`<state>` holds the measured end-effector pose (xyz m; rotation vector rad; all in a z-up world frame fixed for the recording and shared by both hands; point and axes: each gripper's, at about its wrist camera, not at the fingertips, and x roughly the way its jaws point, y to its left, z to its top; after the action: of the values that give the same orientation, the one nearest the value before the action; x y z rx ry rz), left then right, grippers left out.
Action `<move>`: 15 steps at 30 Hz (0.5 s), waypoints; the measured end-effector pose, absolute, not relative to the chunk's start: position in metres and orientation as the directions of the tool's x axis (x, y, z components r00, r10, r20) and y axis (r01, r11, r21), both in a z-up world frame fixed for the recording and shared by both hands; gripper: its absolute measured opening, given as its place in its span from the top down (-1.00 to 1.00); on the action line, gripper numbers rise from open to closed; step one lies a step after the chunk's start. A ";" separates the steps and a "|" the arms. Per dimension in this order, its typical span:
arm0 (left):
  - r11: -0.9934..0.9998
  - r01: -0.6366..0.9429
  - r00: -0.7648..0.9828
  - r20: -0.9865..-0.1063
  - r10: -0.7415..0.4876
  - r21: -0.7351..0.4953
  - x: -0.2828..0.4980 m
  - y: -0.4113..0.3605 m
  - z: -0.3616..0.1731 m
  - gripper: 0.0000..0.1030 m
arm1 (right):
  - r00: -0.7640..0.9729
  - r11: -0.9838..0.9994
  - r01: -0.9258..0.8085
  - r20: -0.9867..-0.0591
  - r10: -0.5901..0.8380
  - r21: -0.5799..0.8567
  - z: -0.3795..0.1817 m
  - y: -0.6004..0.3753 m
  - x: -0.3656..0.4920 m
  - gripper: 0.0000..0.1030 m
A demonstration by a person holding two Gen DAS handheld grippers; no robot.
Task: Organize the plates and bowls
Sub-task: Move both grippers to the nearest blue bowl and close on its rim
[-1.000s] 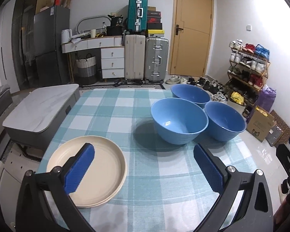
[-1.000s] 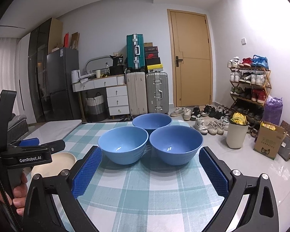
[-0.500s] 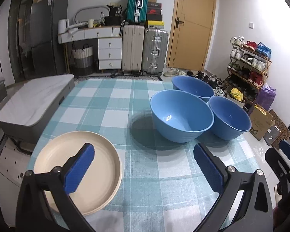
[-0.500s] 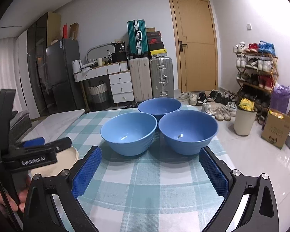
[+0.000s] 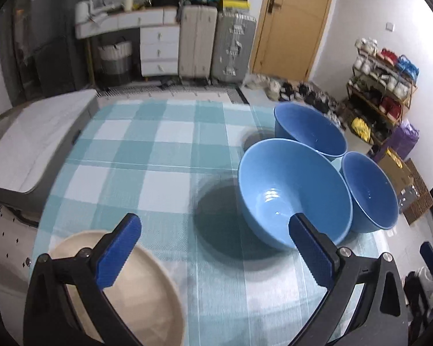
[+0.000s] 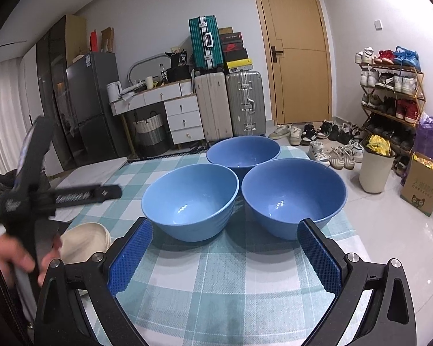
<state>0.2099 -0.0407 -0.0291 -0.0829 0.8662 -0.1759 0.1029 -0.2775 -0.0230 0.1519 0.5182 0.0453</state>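
My left gripper (image 5: 215,243) is spread wide, nothing between its blue pads, hovering over the checked tablecloth (image 5: 147,155). Under its left finger lies the cream plate (image 5: 130,297), flat on the cloth at the near edge. Just ahead of its right finger sits the nearest blue bowl (image 5: 291,193), upright. Two more blue bowls crowd it: one beyond (image 5: 309,129), one to the right (image 5: 369,193); whether rims touch, I cannot tell.

My right gripper (image 6: 225,256) is also wide open and empty, low over the cloth. Directly ahead, the left bowl (image 6: 190,201) and right bowl (image 6: 294,196) sit side by side, the far bowl (image 6: 244,152) behind the pair. Off to its left I see the other gripper, blurred, held in a hand (image 6: 11,259), above the plate.
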 end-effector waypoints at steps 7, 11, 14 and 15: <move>0.977 0.181 0.567 -0.800 -0.199 -0.114 0.249 -0.065 -0.040 -0.99 | 0.860 0.991 -0.018 -0.503 0.081 0.129 -0.023 -0.282 0.132 -0.98; 0.973 0.187 0.523 -0.825 -0.215 -0.135 0.267 -0.070 -0.052 -0.94 | 0.858 0.991 -0.025 -0.506 0.089 0.132 -0.018 -0.287 0.146 -0.98; 0.969 0.208 0.491 -0.843 -0.221 -0.134 0.277 -0.075 -0.059 -0.71 | 0.857 0.994 -0.036 -0.509 0.084 0.104 -0.016 -0.286 0.155 -0.98; 0.969 0.207 0.485 -0.846 -0.224 -0.138 0.280 -0.074 -0.060 -0.60 | 0.856 0.995 -0.037 -0.511 0.080 0.094 -0.015 -0.287 0.159 -0.98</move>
<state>0.2796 -0.0744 -0.0602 -0.0186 1.0321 -0.2621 0.1590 -0.2866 -0.0152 0.0819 0.5403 0.0614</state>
